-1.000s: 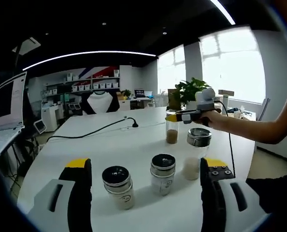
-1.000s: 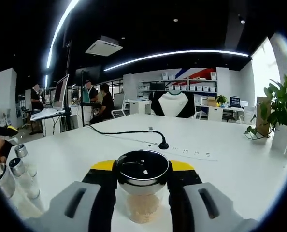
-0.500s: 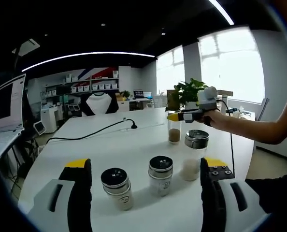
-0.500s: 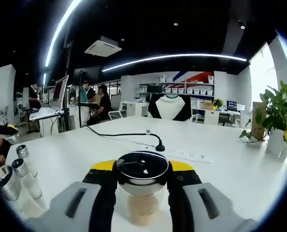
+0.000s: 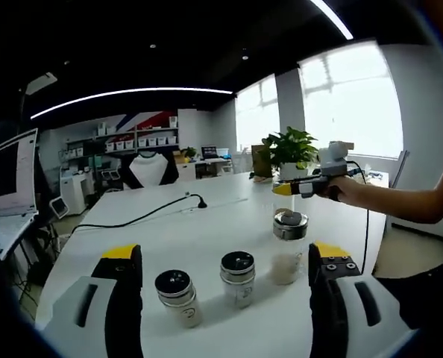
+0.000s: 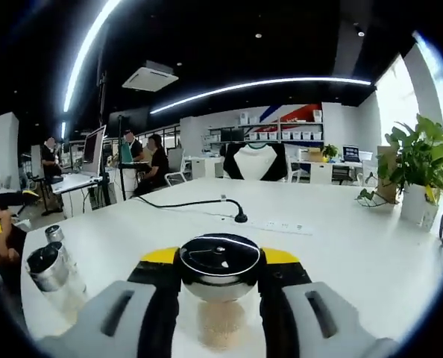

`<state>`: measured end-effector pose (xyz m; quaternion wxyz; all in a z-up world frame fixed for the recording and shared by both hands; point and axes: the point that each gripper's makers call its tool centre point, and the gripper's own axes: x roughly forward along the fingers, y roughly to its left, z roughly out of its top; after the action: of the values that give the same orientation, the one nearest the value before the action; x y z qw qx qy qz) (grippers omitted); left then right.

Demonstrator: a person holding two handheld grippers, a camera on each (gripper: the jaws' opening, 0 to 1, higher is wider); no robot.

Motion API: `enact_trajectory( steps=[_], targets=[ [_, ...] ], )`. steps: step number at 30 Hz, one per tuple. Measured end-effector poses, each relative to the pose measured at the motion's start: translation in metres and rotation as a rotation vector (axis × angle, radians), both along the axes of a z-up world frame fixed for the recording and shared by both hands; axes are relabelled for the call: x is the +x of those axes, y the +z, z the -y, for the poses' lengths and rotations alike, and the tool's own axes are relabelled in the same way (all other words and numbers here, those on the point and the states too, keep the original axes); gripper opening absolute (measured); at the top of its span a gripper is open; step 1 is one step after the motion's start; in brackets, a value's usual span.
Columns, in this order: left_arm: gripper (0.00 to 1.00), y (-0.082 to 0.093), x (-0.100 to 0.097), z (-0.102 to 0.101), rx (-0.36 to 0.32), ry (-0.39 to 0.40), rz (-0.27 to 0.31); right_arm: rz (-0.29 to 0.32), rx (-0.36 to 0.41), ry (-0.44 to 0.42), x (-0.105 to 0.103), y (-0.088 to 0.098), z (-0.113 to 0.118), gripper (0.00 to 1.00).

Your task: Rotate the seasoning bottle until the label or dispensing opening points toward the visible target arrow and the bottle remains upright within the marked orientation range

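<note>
White and smooth, the broad bench (image 5: pixel 206 224) is carrying everything here. In the left gripper view, going from left to right, the left claw (image 5: pixel 225 298) is hovering with its jaws wide apart and holding nothing. Between those jaws two small glass jars are standing on the bench: one with a black lid and a pale label (image 5: pixel 175 297), then one with a dark metal lid (image 5: pixel 238 277). Next, a taller clear jar with pale powder (image 5: pixel 288 250) is standing just right of them.

Behind it, the right claw (image 5: pixel 287 188) is gripping the task's thing, the clear glass seasoning bottle with a steel shaker lid (image 6: pixel 220 287). In the right gripper view the yellow-tipped jaws are pressing on both sides of its neck, and the bottle is looking upright, with light grains inside.

Compared with one second ago, the background in the right gripper view is sliding sideways: the green plant in a white pot (image 6: pixel 418 175) is showing more fully and the jars at the left (image 6: pixel 50 272) are appearing larger. The lid is staying fixed between the jaws. I am judging that the claw and bottle are turning together, so the rotation is under way. I cannot see any target arrow, so I cannot tell how much turn is left.
</note>
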<state>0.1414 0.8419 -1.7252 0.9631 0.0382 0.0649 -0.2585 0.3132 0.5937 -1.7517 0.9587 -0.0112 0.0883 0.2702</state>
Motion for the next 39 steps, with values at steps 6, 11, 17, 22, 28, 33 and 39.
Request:
enact_trajectory(
  steps=[6,11,17,22,28,33,39],
  targets=[
    [0.96,0.014,-0.010,0.004,-0.002,0.001,0.032,0.011,-0.003,0.008,-0.036,0.008,-0.001,0.38],
    [0.96,0.014,-0.020,0.007,-0.014,-0.010,0.027,0.020,-0.022,0.022,-0.066,0.008,-0.002,0.38],
    [0.95,0.008,-0.029,0.009,-0.029,0.010,-0.002,0.009,-0.016,0.050,-0.100,0.009,-0.009,0.38],
    [0.95,0.003,-0.039,0.016,-0.052,-0.017,-0.016,0.001,-0.008,0.080,-0.122,0.010,-0.016,0.38],
    [0.92,0.002,-0.048,0.021,-0.017,-0.032,-0.012,0.007,-0.035,0.100,-0.146,0.014,-0.029,0.38],
    [0.92,-0.001,-0.056,0.025,-0.030,-0.051,-0.028,0.007,-0.006,0.154,-0.166,0.018,-0.046,0.38],
    [0.92,-0.005,-0.066,0.032,-0.049,-0.074,-0.034,0.000,0.016,0.218,-0.184,0.016,-0.069,0.38]
  ],
)
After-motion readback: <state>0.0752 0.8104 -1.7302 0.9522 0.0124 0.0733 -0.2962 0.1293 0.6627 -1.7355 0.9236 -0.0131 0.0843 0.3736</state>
